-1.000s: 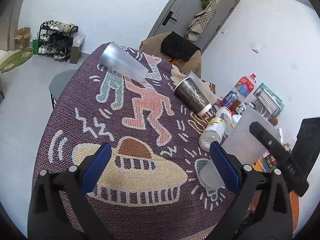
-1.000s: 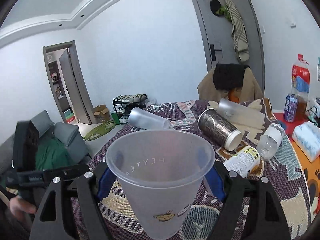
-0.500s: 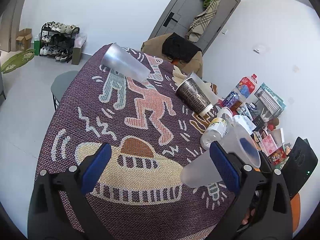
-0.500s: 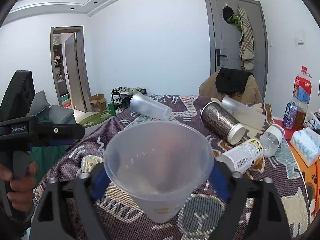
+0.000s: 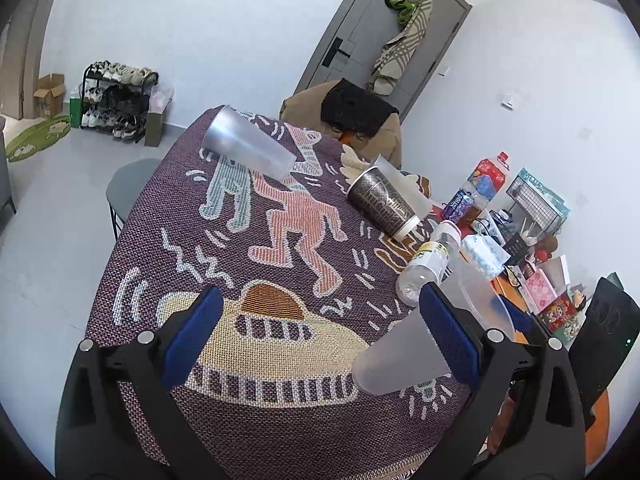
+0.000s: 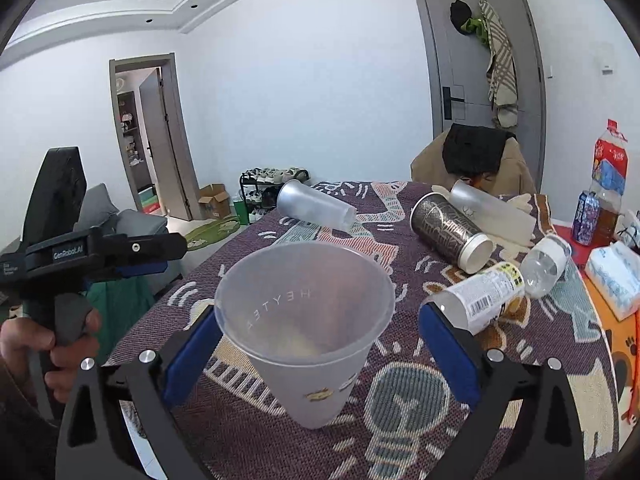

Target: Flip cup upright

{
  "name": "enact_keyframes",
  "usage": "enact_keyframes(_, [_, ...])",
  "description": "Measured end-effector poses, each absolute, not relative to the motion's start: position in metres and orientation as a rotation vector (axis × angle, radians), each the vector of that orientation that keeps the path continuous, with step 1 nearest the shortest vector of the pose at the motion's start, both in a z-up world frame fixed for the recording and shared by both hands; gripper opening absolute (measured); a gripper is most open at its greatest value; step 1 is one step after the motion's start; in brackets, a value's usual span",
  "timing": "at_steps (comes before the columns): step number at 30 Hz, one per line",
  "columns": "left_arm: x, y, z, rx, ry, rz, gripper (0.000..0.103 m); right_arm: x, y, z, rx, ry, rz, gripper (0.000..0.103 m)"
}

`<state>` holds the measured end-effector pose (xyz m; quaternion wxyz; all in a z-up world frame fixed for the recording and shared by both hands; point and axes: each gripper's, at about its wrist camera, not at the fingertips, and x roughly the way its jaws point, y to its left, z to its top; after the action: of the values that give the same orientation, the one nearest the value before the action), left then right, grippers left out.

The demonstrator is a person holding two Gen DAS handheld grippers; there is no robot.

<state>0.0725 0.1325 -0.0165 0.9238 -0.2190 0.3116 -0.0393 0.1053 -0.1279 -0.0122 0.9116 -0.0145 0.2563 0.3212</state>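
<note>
Jaws spread, frosted cup [image 6: 306,332] upright (tablecloth [image 6: 400,432])

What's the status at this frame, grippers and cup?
Right gripper open around frosted cup, cup upright on tablecloth. Left gripper open, empty. Other cups and bottles lying farther back.

Table under a woven purple cloth [image 6: 460,440] with cartoon figures. On it: frosted cup [image 6: 306,344] upright near edge; second frosted cup [image 6: 316,207], dark patterned cup [image 6: 450,232], two clear bottles [image 6: 478,300] lying on sides.

Black gripper [image 6: 320,340], blue-padded jaws, silver screws
</note>
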Motion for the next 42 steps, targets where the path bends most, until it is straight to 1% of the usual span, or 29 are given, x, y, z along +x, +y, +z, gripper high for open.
enact_keyframes(12, [0.049, 0.120, -0.014, -0.424, 0.624, -0.091, 0.098, 0.086, -0.137, -0.022, -0.007, 0.579, 0.692, 0.096])
enact_keyframes(21, [0.024, 0.104, -0.005, -0.321, 0.568, -0.095, 0.098, 0.068, -0.149, -0.020, -0.001, 0.571, 0.607, 0.096])
enact_keyframes(34, [-0.006, 0.074, -0.007, -0.194, 0.525, -0.096, 0.098, 0.038, -0.179, -0.026, 0.013, 0.581, 0.488, 0.096])
enact_keyframes(42, [-0.030, 0.052, -0.006, -0.080, 0.471, -0.071, 0.098, 0.017, -0.196, -0.030, 0.054, 0.552, 0.477, 0.096])
